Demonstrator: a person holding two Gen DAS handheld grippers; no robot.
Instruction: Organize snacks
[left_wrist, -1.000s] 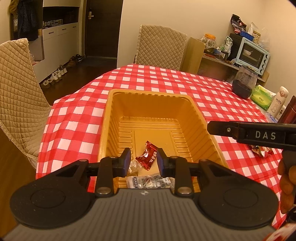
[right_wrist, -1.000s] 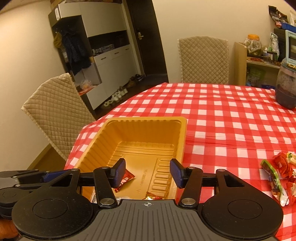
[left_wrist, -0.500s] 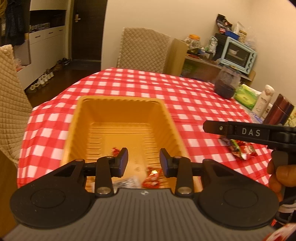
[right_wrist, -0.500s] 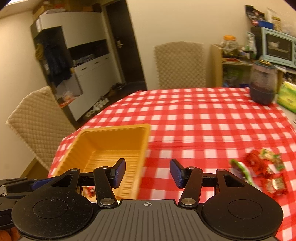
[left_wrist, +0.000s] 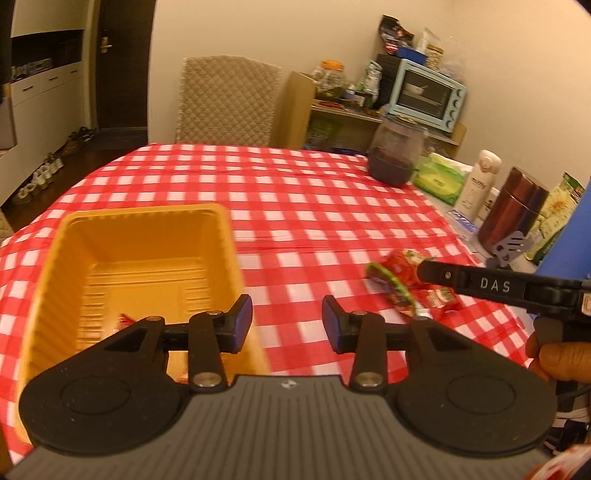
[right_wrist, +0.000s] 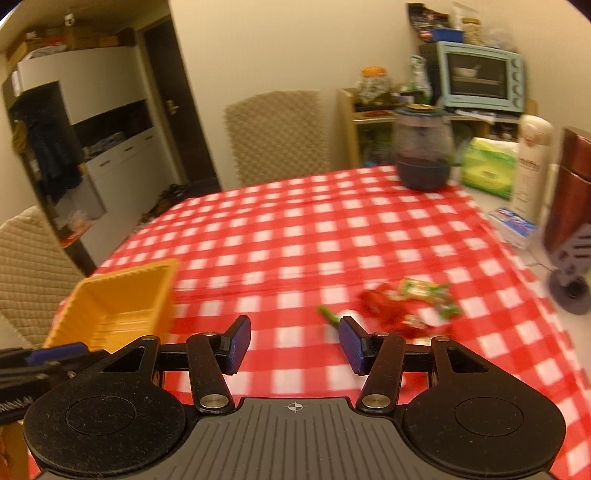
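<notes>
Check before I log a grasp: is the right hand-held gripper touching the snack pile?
Apart. The right wrist view shows the right hand-held gripper open and empty, with the snack pile on the tablecloth beyond it.

Right gripper (right_wrist: 294, 343) is hanging above the checkered worktop (right_wrist: 295, 236), jaws spread wide with nothing between the fingers (right_wrist: 238, 343). Snack packets (right_wrist: 406, 302), red and green, are lying in a loose cluster ahead and to the right, partly behind the right finger. Yellow tray (right_wrist: 122, 295) is sitting at the left near the worktop edge; contents not visible. Left gripper (right_wrist: 40, 363) is showing at the lower left, beside the tray. Dark jar (right_wrist: 423, 147) is standing at the far side. View is blurring.
</notes>
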